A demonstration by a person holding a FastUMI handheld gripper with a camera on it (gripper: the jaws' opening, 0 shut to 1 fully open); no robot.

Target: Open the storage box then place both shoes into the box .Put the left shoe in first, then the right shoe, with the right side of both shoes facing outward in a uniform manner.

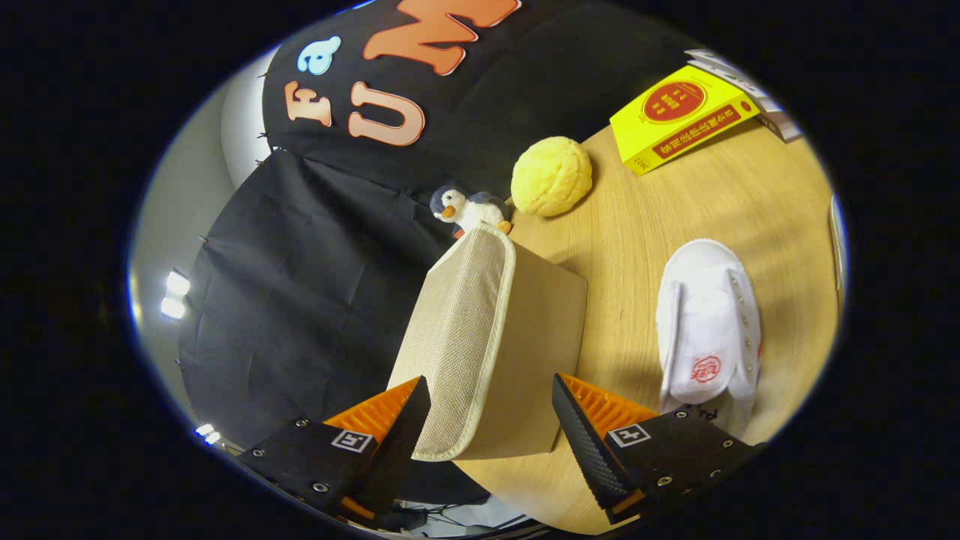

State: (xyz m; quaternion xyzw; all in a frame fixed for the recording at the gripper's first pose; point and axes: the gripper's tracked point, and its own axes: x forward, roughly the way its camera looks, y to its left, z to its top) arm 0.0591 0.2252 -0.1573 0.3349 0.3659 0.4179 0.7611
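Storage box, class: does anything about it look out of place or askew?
Yes. The storage box has its woven lid lifted, standing between the open tool fingers; neither clearly presses it. One white shoe lies outside on the table.

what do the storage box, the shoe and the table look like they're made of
Storage box, between the open gripper's fingers: likely woven fabric, matte beige, visible weave with pale stitched edging.
Shoe, beyond the right finger: probably white canvas, matte, with metal-looking eyelets.
Table: light wood or wood-look laminate, smooth, with fine grain lines.
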